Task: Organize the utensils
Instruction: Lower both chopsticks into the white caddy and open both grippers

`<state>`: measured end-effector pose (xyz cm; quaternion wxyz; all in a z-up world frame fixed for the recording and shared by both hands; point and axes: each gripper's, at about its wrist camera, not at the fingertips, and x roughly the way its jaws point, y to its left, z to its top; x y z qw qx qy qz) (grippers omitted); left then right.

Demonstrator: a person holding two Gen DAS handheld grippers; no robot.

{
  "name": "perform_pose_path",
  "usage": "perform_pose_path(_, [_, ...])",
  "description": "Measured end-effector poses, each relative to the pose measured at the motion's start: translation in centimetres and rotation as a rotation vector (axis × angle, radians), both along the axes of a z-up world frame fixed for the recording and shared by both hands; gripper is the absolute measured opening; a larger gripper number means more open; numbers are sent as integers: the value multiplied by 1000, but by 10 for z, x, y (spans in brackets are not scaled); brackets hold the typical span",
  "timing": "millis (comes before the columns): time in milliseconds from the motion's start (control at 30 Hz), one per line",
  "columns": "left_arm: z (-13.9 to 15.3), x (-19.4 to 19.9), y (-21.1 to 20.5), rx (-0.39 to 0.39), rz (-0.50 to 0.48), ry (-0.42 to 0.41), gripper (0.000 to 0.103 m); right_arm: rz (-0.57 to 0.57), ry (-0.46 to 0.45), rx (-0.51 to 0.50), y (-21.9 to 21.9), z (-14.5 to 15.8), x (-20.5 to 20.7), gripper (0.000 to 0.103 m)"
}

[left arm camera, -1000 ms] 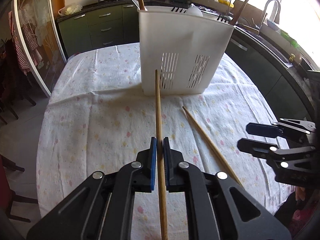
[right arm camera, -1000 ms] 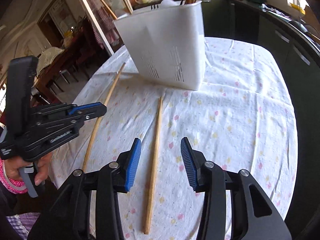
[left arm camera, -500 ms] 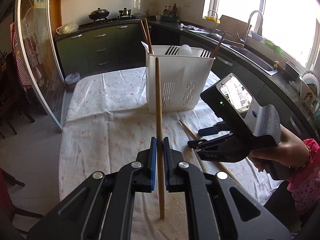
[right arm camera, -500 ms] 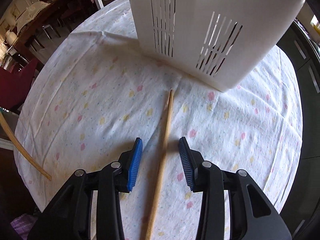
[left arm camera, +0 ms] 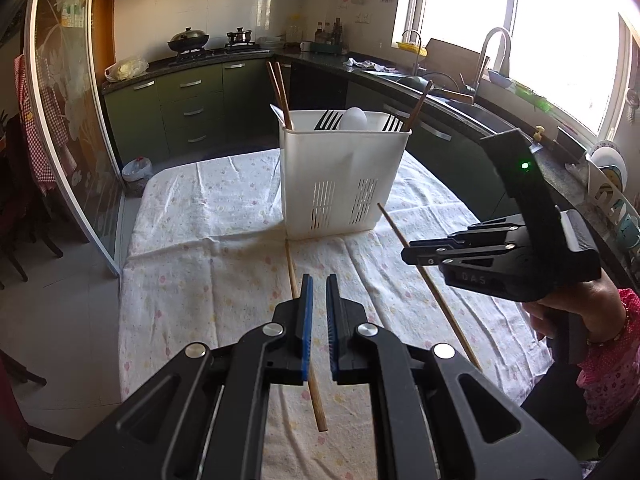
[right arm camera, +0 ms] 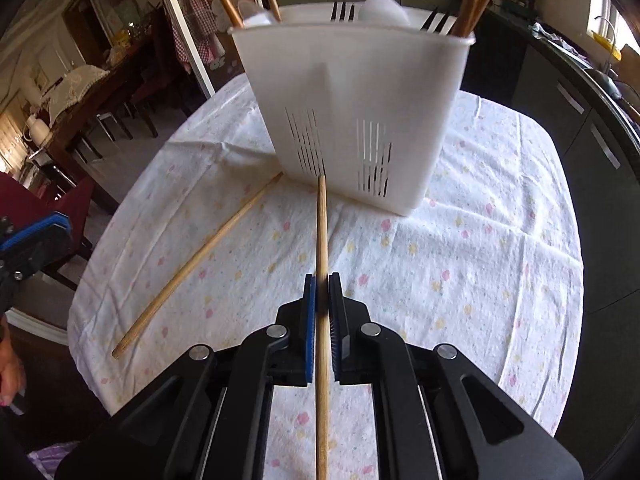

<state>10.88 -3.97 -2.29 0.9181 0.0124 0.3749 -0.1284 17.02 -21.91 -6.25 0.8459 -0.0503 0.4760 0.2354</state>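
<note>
A white slotted utensil holder (left arm camera: 342, 172) stands mid-table with chopsticks, forks and a white spoon in it; it also shows in the right wrist view (right arm camera: 356, 112). My left gripper (left arm camera: 317, 292) is slightly open and empty, raised above a wooden chopstick (left arm camera: 294, 276) that lies on the cloth. My right gripper (right arm camera: 322, 292) is shut on a second wooden chopstick (right arm camera: 322, 232), whose tip points at the holder's base. In the left wrist view the right gripper (left arm camera: 416, 256) holds that chopstick (left arm camera: 432, 292) lifted. The loose chopstick lies left of it (right arm camera: 200, 260).
The table wears a white flowered cloth (left arm camera: 208, 240). Dark green kitchen cabinets (left arm camera: 188, 108) and a counter with a sink (left arm camera: 460, 100) lie behind and to the right. A glass door (left arm camera: 64, 120) and chairs stand at the left.
My left gripper let go of its chopstick, which now lies on the cloth, and opened a little. My right gripper closed on the other chopstick and lifted it.
</note>
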Motion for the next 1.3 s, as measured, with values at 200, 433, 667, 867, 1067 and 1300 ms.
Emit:
perform_pose_path(200, [-22,32,-6,49,4,169,6,-28,-71,45,-24,32,-21,7])
perform_pose_path(433, [-74,87,-20,123,37,364,10,-32,-86,79,-46,43,-33,7])
perform_pose_path(667, [-97,130,-26,178,110,420,20,-31,-91,101,-52,44,-37,7])
perform_pose_path(867, [-115,146,-31,188,121,483,20,-41,-99,114,-61,47,-37,7])
perform_pose_path(1067, [-115,143,-41,184,73,477,6,-48,-104,119,-65,49,-41,7])
perform_pose_path(1300, [-71,111,-30,136,25,367,6,-51,-123,136,-72,58,-47,7])
